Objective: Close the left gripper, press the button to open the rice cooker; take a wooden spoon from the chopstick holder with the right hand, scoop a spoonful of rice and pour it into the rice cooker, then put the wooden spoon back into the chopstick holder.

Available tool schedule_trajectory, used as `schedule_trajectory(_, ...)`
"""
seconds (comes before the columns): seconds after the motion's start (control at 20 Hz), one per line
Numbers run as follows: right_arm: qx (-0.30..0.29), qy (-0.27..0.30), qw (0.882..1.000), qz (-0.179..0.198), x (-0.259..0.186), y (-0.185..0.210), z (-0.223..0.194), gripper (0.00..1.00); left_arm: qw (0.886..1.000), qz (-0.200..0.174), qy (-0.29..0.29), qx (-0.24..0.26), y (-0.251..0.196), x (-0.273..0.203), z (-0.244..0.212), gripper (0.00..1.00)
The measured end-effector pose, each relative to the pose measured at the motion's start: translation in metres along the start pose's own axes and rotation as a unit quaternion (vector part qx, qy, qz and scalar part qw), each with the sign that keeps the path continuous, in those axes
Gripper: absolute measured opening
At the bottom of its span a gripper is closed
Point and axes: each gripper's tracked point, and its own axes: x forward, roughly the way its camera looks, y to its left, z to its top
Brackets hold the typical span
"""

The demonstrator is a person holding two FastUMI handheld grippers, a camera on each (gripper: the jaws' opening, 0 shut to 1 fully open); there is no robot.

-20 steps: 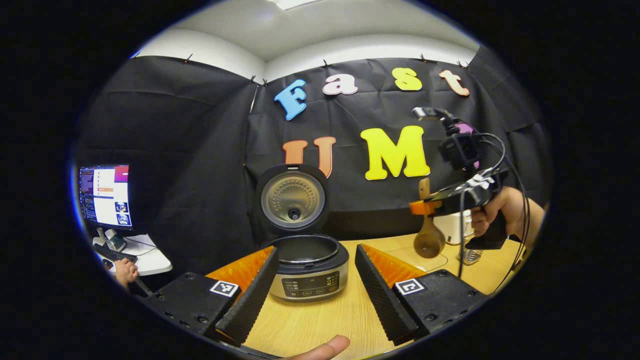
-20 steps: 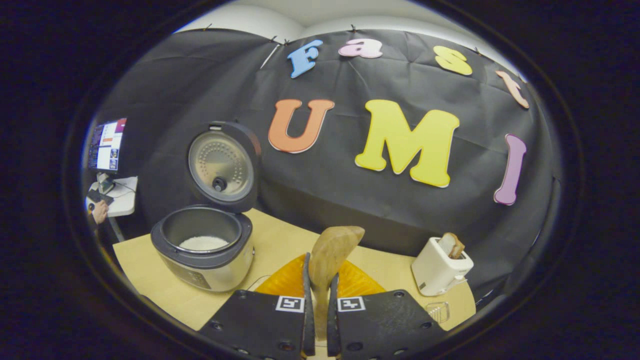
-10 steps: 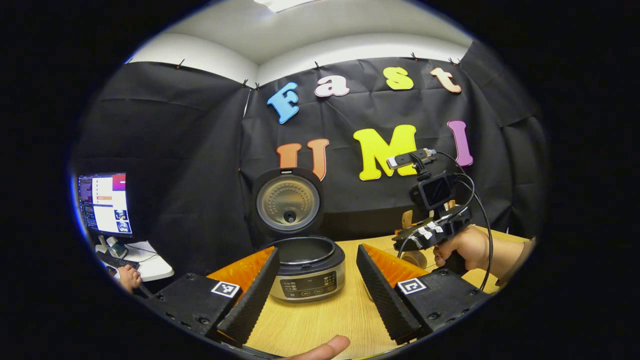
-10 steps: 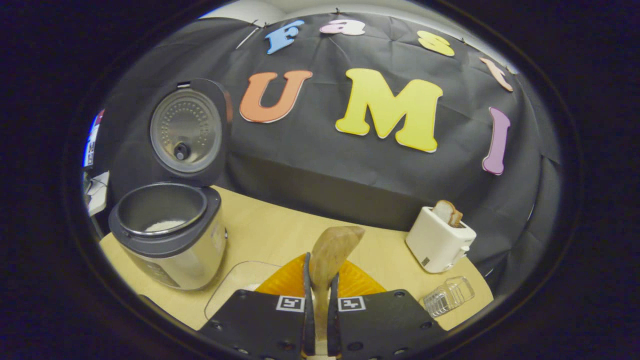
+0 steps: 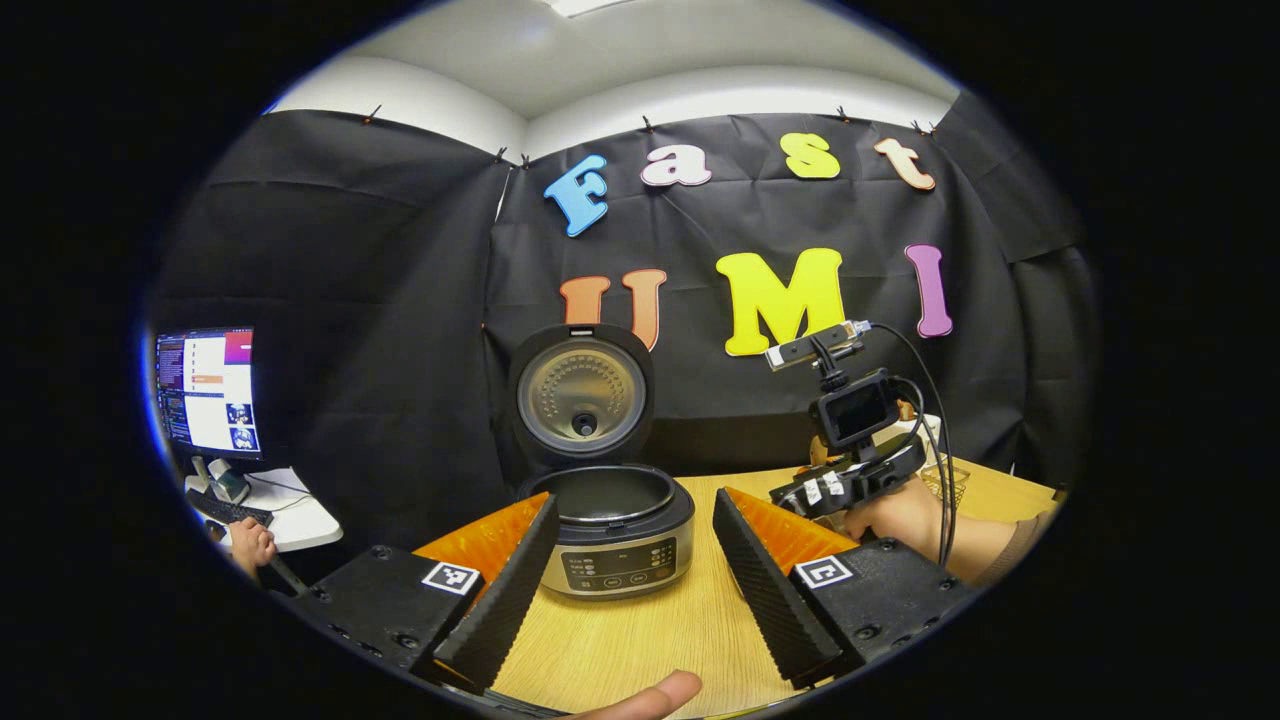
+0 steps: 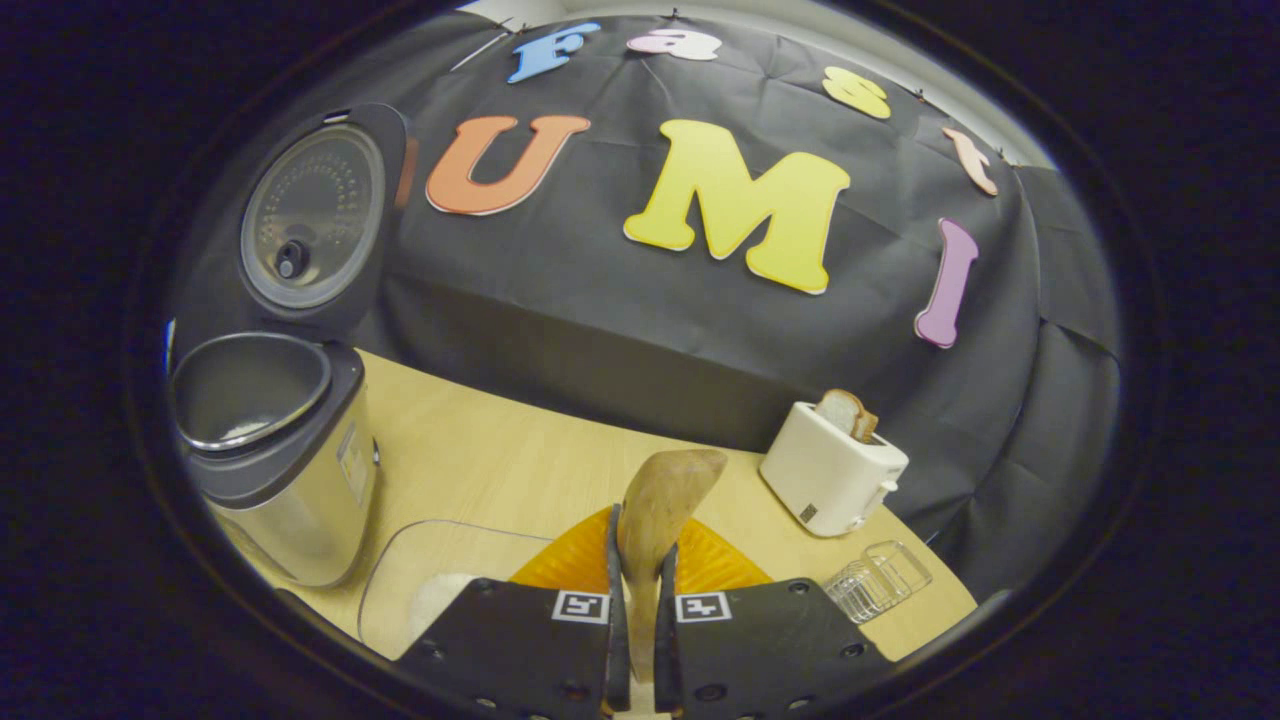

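- Left gripper view: the left gripper hangs low over the pale wood-grain table with its two ribbed fingers spread wide and nothing between them.
- Straight ahead of those fingers stands the round steel-sided rice cooker with a dark rim; its lid is swung upright, so the opening step looks finished.
- To the right, a hand holds the right gripper low over the table, near the cooker's right side. The spoon cannot be made out from here.
- Right gripper view: the right gripper is clamped, both fingers pressing the neck of the light-brown wooden spoon, whose bowl rises edge-on above the fingertips.
- Just below and left of the fingers lies a clear plastic tray with a white heap of rice in it; the scoop seems the step in hand.
- The cooker sits at the far left, with some white rice visible in its pot. A white toaster holding a slice of bread and a small clear ribbed holder stand to the right, well apart from the spoon.
- Handling, as a judgement: the spoon is light and stiff, and smooth wood may twist in the grip if the bowl digs in, so a hold near the neck suits it. Loose grains spill readily; the bowl wants keeping level on the way to the pot.
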Motion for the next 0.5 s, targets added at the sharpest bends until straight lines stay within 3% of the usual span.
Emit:
schedule_trajectory(0.35, 0.067, 0.039, 0.996, 0.031, -0.001, 0.031, -0.008, 0.1, 1.0, -0.006, 0.009, -0.028, 0.008, 0.002, -0.005, 0.98)
schedule_trajectory(0.5, 0.109, 0.052, 0.99, 0.066, -0.007, 0.043, -0.011, 0.1, 0.999, -0.004, 0.009, -0.038, 0.012, 0.002, -0.004, 0.98)
